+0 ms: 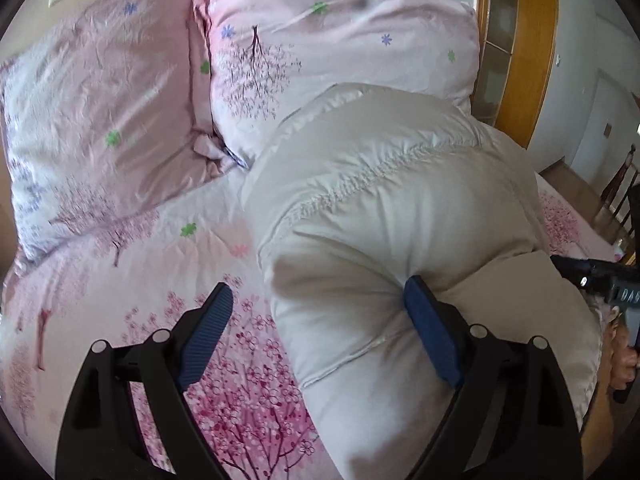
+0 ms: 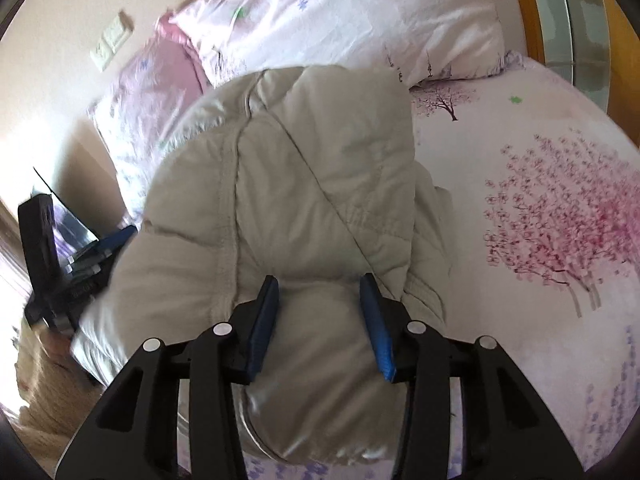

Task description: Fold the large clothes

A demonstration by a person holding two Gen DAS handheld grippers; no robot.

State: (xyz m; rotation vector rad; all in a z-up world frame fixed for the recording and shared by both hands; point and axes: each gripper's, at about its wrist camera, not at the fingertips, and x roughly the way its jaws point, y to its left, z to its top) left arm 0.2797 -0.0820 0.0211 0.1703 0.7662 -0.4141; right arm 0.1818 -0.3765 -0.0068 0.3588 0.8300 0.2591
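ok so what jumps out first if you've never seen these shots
A puffy pale grey down jacket heaped on the pink cherry-blossom bedsheet, just below two matching pillows. The left gripper is open at its edge; the right gripper straddles a padded fold.
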